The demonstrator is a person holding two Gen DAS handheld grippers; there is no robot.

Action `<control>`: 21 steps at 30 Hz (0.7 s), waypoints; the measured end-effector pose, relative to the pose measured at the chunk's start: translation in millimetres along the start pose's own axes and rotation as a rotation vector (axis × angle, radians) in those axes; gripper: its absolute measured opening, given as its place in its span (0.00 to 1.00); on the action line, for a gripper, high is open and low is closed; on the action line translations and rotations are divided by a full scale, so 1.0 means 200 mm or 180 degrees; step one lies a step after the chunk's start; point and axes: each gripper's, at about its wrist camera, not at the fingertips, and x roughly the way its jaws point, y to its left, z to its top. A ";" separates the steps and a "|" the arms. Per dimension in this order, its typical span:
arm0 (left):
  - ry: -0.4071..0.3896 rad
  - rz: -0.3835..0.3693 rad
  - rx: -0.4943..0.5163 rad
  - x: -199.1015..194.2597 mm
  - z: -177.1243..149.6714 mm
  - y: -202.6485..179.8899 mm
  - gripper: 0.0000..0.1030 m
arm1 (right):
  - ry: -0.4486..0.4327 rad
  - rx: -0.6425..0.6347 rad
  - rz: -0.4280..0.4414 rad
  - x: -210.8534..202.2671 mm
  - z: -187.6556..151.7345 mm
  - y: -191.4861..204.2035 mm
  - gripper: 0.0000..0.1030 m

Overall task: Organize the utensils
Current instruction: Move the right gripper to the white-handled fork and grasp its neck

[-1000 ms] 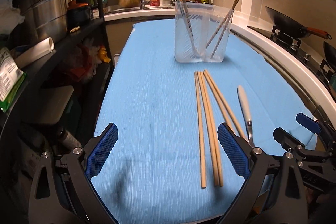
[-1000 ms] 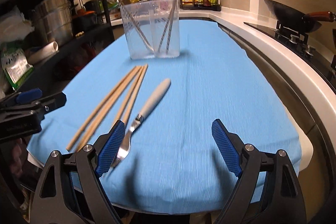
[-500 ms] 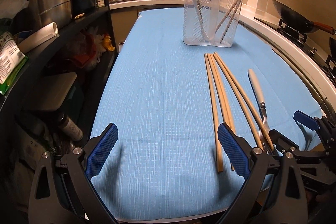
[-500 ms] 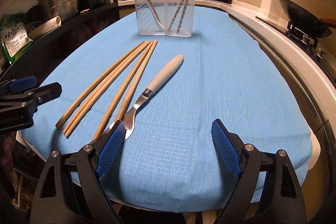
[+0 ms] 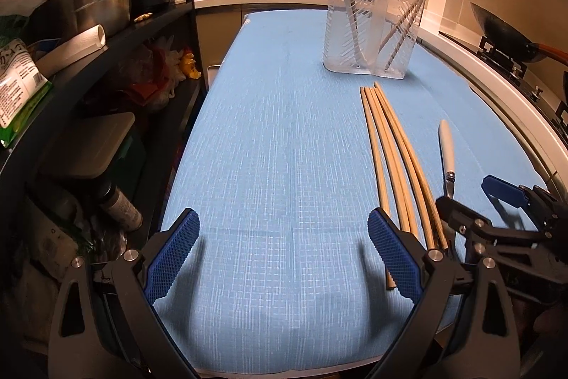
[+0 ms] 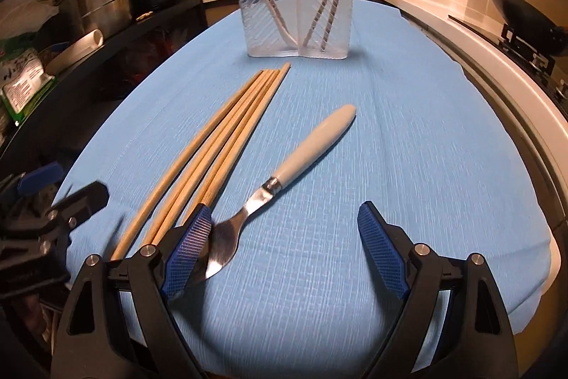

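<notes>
Kitchen counters, a sink at the far end and a dark shelf rack (image 5: 106, 34) on the left surround a tabletop (image 5: 284, 137) covered in blue cloth. Toward its far end stands a clear plastic utensil holder (image 6: 296, 2) with a few chopsticks leaning inside its compartments. Just near of it, four loose wooden chopsticks (image 6: 227, 137) lie side by side on the cloth, running from the holder toward the near edge. Right of them lies a fork (image 6: 280, 183), its pale handle pointing to the far right and its metal head toward the near left.

Low over the near edge, the right gripper (image 6: 284, 244) has its fingers spread wide, the left blue pad (image 6: 188, 251) just beside the fork's head; contact cannot be told. The left gripper (image 5: 284, 251) hangs over bare cloth to the left of the chopsticks, its fingers likewise spread wide and holding nothing.
</notes>
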 end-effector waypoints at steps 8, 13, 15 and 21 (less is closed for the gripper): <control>0.0005 -0.0036 -0.0016 0.01 0.00 0.00 0.90 | 0.0022 -0.0145 -0.0147 0.00 0.01 -0.09 0.80; 0.0012 -0.0074 0.0028 0.02 0.01 -0.03 0.90 | 0.0043 -0.0040 -0.0303 -0.01 0.03 -0.28 0.80; 0.0023 -0.0097 0.0039 0.03 0.01 -0.04 0.90 | 0.0023 -0.0021 -0.0420 -0.02 0.03 -0.34 0.80; 0.0053 -0.0118 0.0111 0.04 0.00 -0.09 0.90 | 0.0028 0.0181 -0.0344 -0.08 -0.04 -0.44 0.81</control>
